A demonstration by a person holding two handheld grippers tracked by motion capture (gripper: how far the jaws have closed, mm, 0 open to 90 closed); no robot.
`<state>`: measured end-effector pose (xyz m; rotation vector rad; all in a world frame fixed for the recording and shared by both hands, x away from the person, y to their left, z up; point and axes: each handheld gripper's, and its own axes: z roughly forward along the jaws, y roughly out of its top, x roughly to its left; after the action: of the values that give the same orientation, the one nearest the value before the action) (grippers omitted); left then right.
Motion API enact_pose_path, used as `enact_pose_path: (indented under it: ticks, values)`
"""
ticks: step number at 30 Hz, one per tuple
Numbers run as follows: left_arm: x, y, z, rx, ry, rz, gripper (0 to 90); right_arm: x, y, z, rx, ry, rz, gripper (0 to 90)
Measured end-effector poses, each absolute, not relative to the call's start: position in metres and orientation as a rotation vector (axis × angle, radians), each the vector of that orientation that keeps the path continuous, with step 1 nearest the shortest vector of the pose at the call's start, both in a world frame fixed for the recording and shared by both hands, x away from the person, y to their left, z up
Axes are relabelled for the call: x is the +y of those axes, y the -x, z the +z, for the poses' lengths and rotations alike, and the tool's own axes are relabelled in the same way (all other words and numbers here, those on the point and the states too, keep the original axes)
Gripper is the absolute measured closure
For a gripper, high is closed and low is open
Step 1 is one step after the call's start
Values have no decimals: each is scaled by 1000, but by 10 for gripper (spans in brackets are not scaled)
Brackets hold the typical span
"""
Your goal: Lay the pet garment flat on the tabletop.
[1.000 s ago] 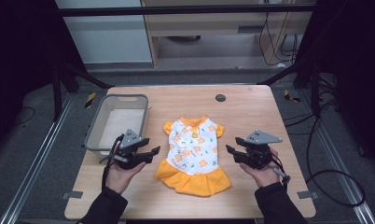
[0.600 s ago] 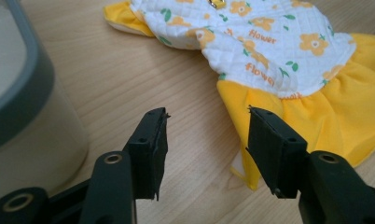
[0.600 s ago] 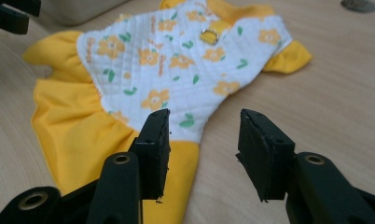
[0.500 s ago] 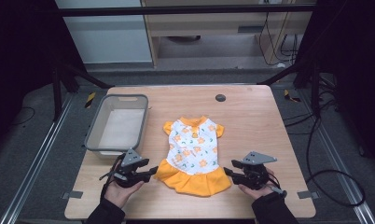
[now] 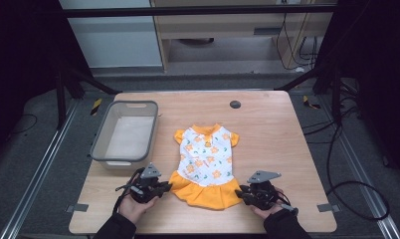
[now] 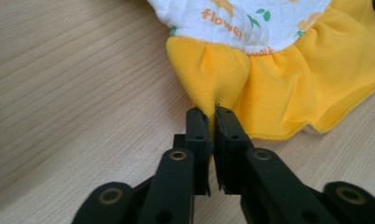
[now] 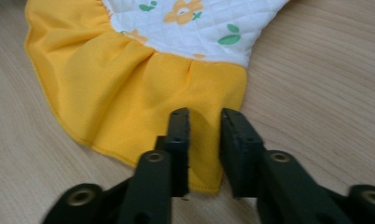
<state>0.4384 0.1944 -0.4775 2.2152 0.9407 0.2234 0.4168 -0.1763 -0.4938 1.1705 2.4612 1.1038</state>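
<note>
A small dress (image 5: 207, 162) (white quilted top with orange flowers, yellow frilled skirt) lies flat mid-table (image 5: 282, 129) beside a grey bin (image 5: 126, 132), as both grippers, lower than a second ago, have just been closing: the left gripper (image 6: 211, 112) pinches the hem's corner, the right gripper (image 7: 205, 116) stands narrow astride its corner.

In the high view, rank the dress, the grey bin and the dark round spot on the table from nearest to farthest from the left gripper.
From the left gripper:
1. Dress, its orange hem at the jaws, just to the right.
2. Grey bin, behind it near the table's left edge.
3. Dark round spot, far side, right of centre.
</note>
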Motion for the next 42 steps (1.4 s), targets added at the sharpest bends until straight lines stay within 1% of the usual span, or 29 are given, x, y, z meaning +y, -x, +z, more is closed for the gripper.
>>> enact_pose_path:
  ticks: [1,2,4,8,13,17,19,21,24,25,28,30,33,36,39,42]
  values:
    - [194,-438,-477,940,-2218,233,865,-177,-417,-492,2467,-1178,1115,846]
    - [194,-437,-476,937,-2218,242,869,-178,-416,-490,2473,-1193,1121,864]
    - [195,-435,-473,934,-2210,261,874,-181,-416,-487,2484,-1181,1141,870]
    - [200,-426,-465,946,-2167,248,875,-192,-412,-475,2476,-1184,1209,867]
    - [193,-426,-477,1001,-2227,199,872,-209,-408,-476,2454,-1233,1190,858]
    - [183,-419,-484,988,-2296,228,869,-207,-410,-484,2451,-1241,1081,847]
    - [181,-415,-485,971,-2306,262,861,-205,-410,-485,2444,-1204,1043,816]
    - [181,-411,-486,962,-2310,291,818,-203,-410,-486,2438,-1189,1033,773]
    - [183,-405,-483,930,-2307,331,679,-204,-409,-483,2411,-1180,1067,741]
    - [184,-404,-481,923,-2295,337,645,-206,-408,-480,2390,-1177,1087,737]
    - [187,-402,-469,890,-2232,381,592,-207,-408,-473,2341,-1154,1146,728]
    - [188,-405,-460,868,-2194,425,592,-207,-410,-469,2318,-1137,1173,731]
    - [185,-413,-447,852,-2154,450,611,-205,-415,-463,2280,-1122,1218,747]
    - [175,-423,-439,805,-2126,473,685,-201,-424,-461,2261,-1125,1266,777]
    - [162,-441,-439,820,-2108,449,752,-194,-433,-461,2256,-1128,1293,806]
    - [147,-458,-446,838,-2092,397,790,-184,-444,-464,2241,-1128,1308,832]
